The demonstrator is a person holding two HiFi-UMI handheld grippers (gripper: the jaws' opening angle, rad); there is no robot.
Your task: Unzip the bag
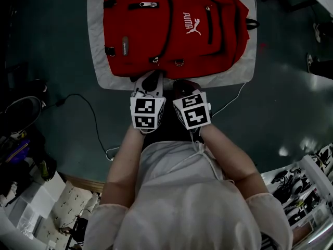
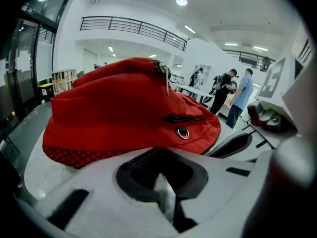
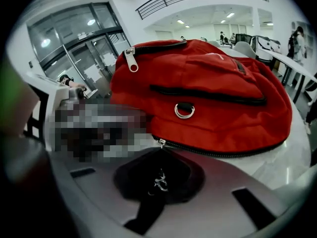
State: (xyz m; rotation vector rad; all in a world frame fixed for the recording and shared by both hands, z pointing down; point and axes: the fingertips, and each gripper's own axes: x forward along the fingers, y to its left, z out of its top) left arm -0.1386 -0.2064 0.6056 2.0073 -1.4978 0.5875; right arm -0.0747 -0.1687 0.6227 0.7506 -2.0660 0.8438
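Round white ceiling lights (image 2: 182, 2) are shining over plain white walls (image 2: 69, 48), and a dark metal balcony railing (image 2: 133, 26) is running along the upper level. Tall dark-framed glass doors (image 3: 84, 43) are standing to one side. A dark teal floor (image 1: 52, 46) is spreading below, with a thin black cable (image 1: 78, 94) curling across it. Several people (image 2: 242, 95) are standing far off.

One red backpack (image 1: 171, 30); one mat (image 1: 97, 51); two grippers (image 1: 152, 78) (image 1: 182, 86)
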